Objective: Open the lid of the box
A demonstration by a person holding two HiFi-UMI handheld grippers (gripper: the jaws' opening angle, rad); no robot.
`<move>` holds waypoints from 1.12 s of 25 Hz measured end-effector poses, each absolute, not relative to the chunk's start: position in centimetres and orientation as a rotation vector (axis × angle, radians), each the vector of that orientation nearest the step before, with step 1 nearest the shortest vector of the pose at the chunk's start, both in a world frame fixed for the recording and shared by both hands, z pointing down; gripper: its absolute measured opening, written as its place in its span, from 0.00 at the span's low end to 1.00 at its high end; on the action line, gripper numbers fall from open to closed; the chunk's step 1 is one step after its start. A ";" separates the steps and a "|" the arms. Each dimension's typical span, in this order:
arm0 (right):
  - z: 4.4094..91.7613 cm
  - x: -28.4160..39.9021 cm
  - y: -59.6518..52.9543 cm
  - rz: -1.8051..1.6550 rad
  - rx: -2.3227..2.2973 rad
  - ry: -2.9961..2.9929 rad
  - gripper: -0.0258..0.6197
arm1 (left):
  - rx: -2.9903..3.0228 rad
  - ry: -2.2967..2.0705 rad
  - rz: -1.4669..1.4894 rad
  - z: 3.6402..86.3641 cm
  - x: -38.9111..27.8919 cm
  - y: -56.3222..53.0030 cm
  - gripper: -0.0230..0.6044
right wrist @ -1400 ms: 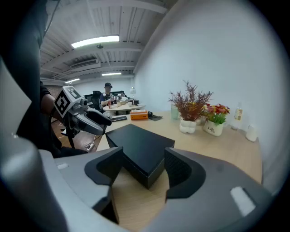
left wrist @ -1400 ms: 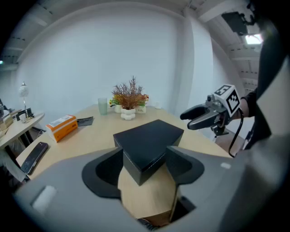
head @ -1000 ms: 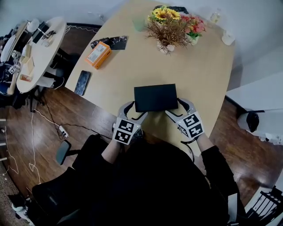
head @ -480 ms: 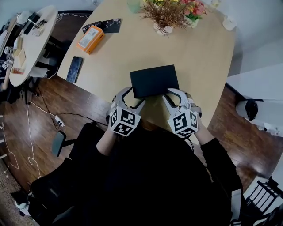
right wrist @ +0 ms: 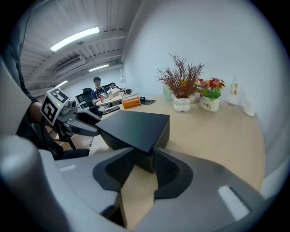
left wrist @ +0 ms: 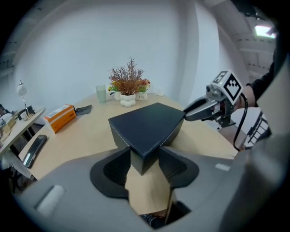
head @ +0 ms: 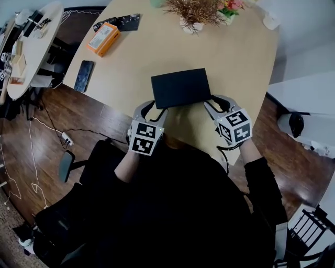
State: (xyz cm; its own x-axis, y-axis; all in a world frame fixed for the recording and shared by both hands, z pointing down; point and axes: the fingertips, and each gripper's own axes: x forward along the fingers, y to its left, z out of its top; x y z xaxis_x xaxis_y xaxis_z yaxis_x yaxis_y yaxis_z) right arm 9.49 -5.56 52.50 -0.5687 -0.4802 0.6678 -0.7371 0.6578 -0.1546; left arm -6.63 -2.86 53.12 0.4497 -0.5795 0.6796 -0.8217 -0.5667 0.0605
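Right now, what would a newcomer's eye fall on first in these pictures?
The black box at the near edge of the oval table, closed, with a gripper at each near corner. The left gripper has a corner between its closing jaws; the right gripper has the other between jaws opening slightly. Behind, flowers and an orange box add colour.

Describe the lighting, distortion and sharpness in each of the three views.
Head view: even, soft light, mild wide-angle bending of the table edge; the black box reads as a flat dark patch. Left gripper view: strong fisheye, dark corners, box crisp. Right gripper view: same fisheye; ceiling lights blow out white; far background small and soft.
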 end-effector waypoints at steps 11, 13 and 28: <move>52.0 9.5 -4.9 0.160 0.964 -2.178 0.21 | 2.439 -1.241 1.102 53.1 -6.7 -2.5 0.31; 51.4 9.1 -4.8 0.125 0.910 -2.188 0.28 | 2.456 -1.223 1.101 52.6 -6.7 -2.7 0.33; 51.5 10.0 -5.8 0.456 1.056 -2.272 0.19 | 2.438 -1.154 1.043 53.2 -6.0 -1.8 0.36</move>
